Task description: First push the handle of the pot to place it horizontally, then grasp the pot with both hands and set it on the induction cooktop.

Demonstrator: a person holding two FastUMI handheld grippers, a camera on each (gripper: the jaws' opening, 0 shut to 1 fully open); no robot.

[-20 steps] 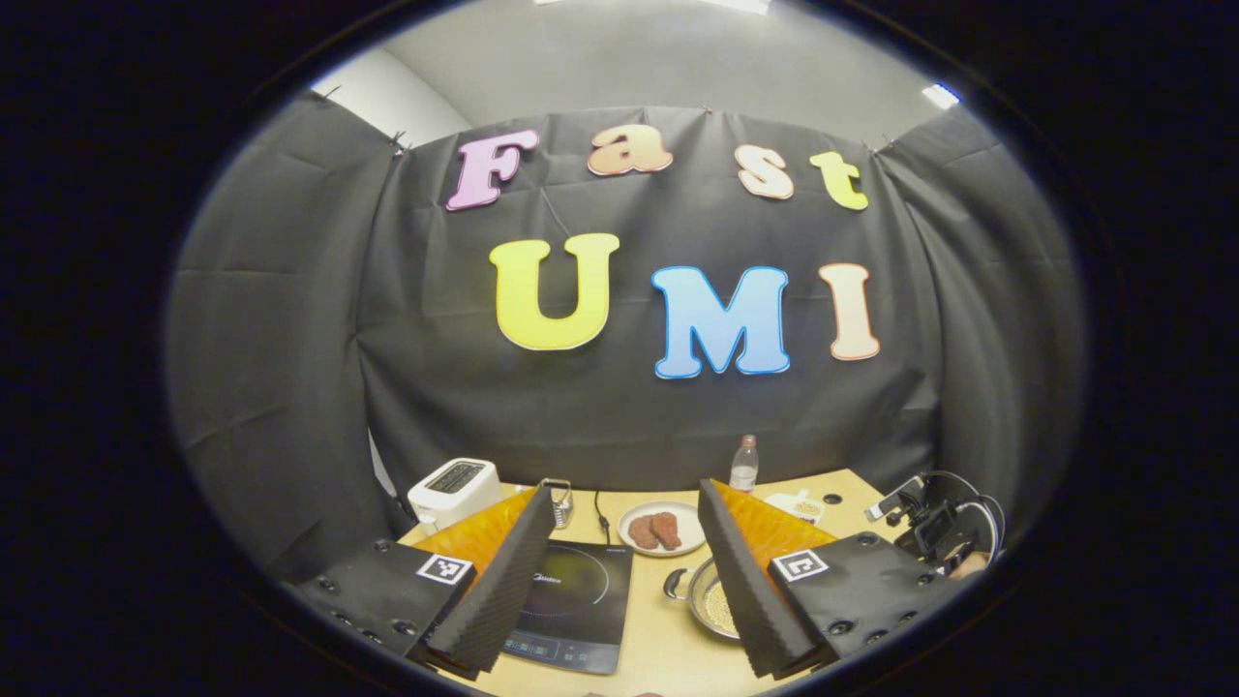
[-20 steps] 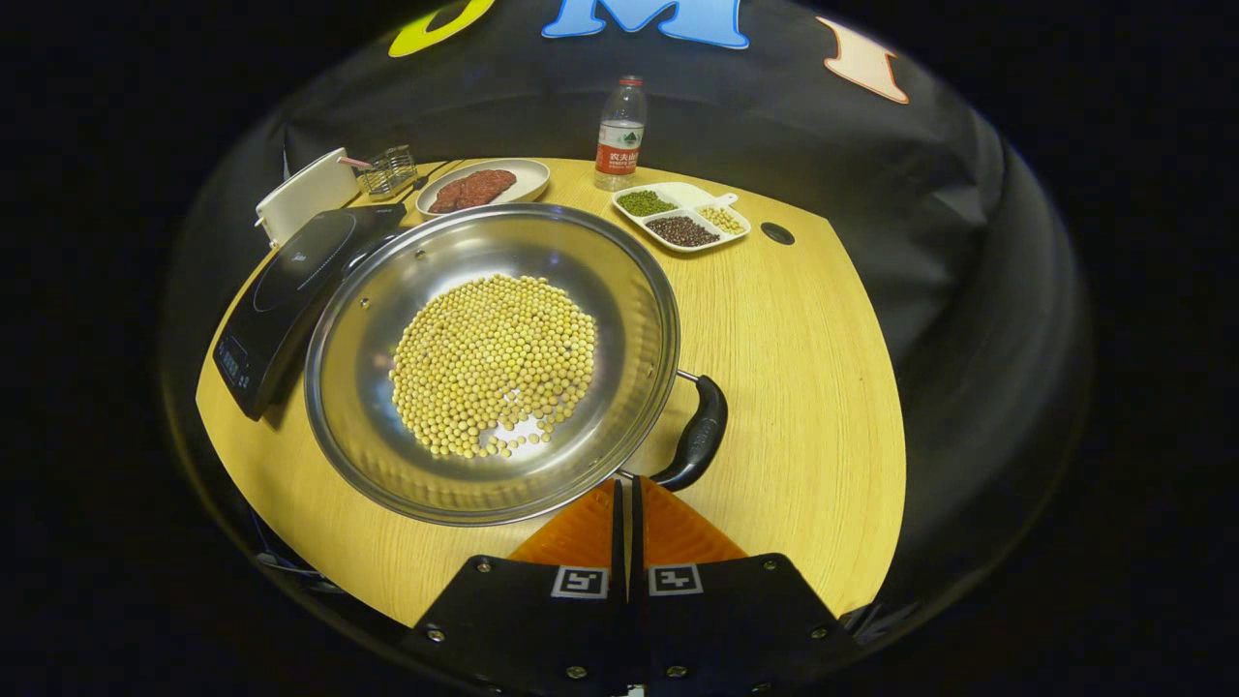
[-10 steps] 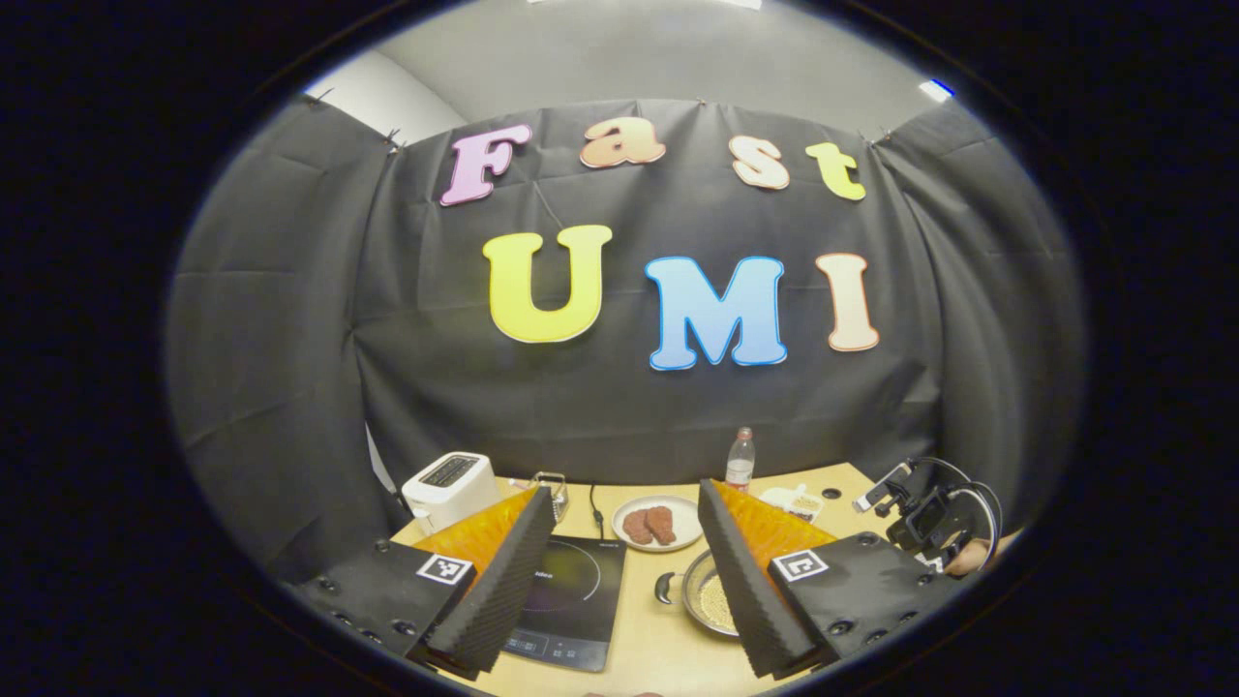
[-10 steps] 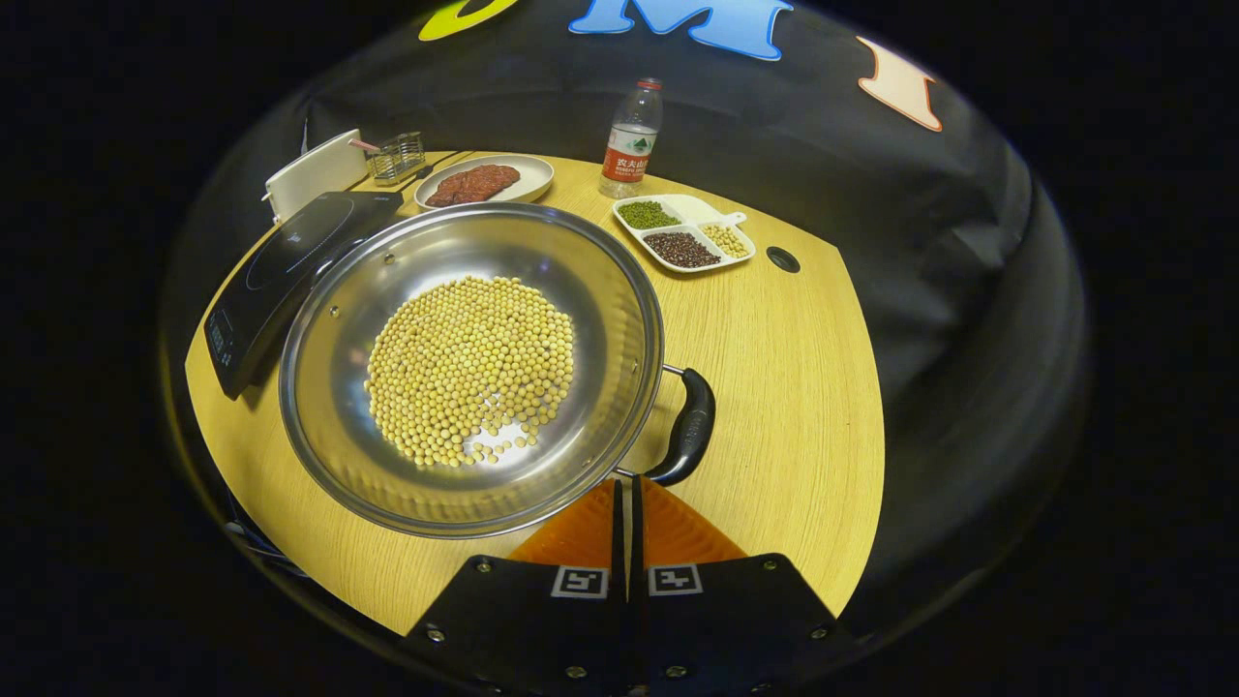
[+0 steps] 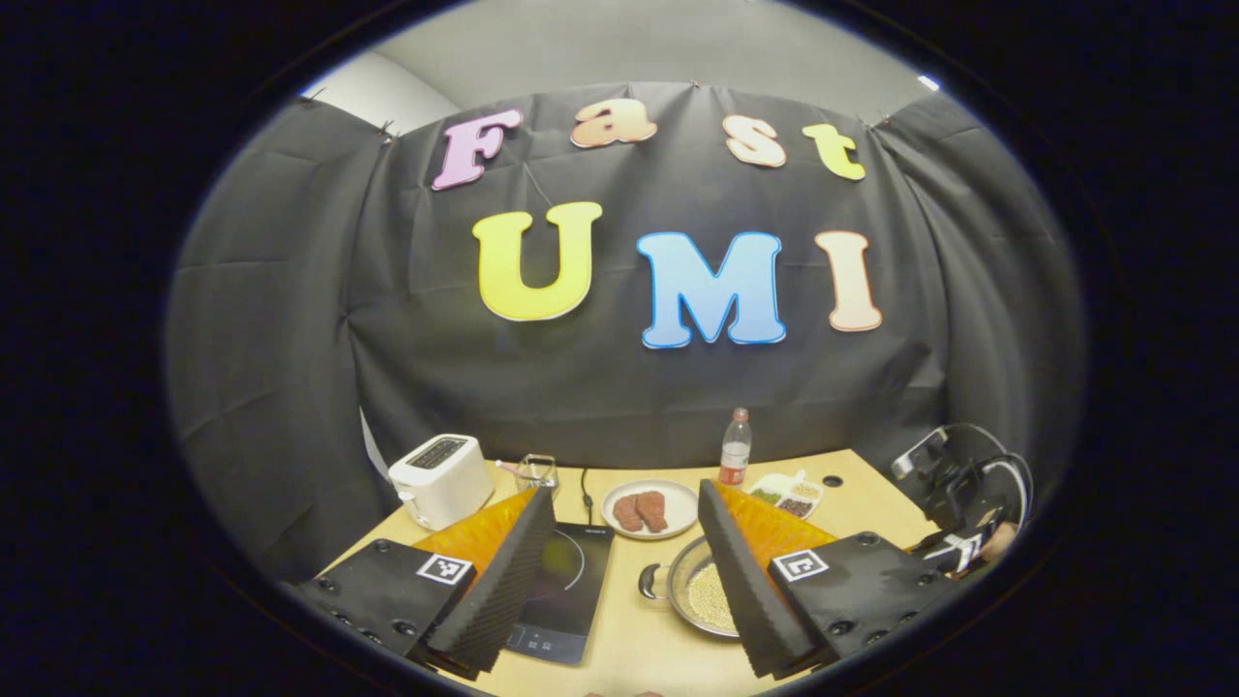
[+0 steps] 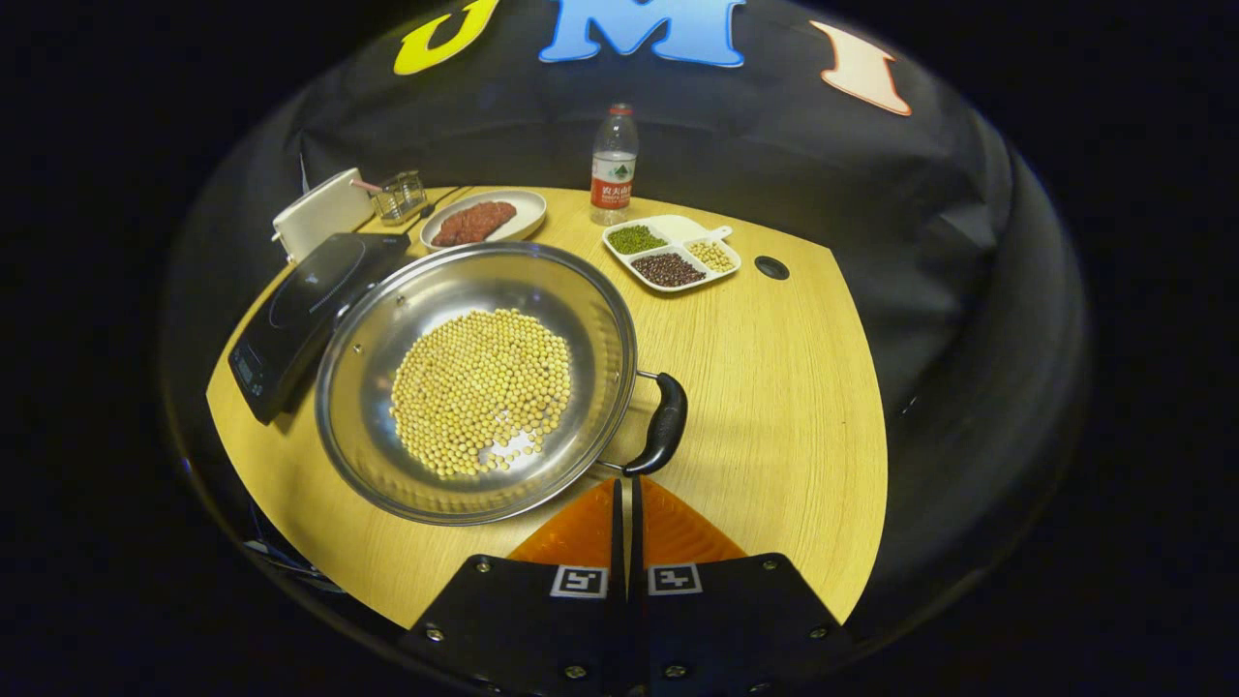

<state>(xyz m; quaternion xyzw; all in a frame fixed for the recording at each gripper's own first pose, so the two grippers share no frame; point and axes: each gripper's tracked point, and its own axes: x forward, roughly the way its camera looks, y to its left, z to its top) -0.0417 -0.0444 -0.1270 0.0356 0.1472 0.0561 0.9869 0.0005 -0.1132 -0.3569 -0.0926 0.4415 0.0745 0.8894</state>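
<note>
The right gripper's fingers (image 6: 624, 503) are clenched together on nothing at lower centre of the right gripper view, just below the black handle (image 6: 661, 436). The left gripper's fingers (image 5: 624, 571) are released, spread wide. One pot (image 6: 476, 382) of soybeans sits mid-frame on the tabletop (image 6: 784, 387), beside one induction cooktop (image 6: 310, 315) at left.

Right gripper view. The right gripper (image 6: 624, 489), fingers pressed together with nothing between them, sits just beside the black side handle (image 6: 663, 431) of the steel pot (image 6: 373, 339). The pot holds yellow beans (image 6: 479, 387) and rests on the wooden worktop (image 6: 784, 387), beside the induction cooktop (image 6: 305, 310).
</note>
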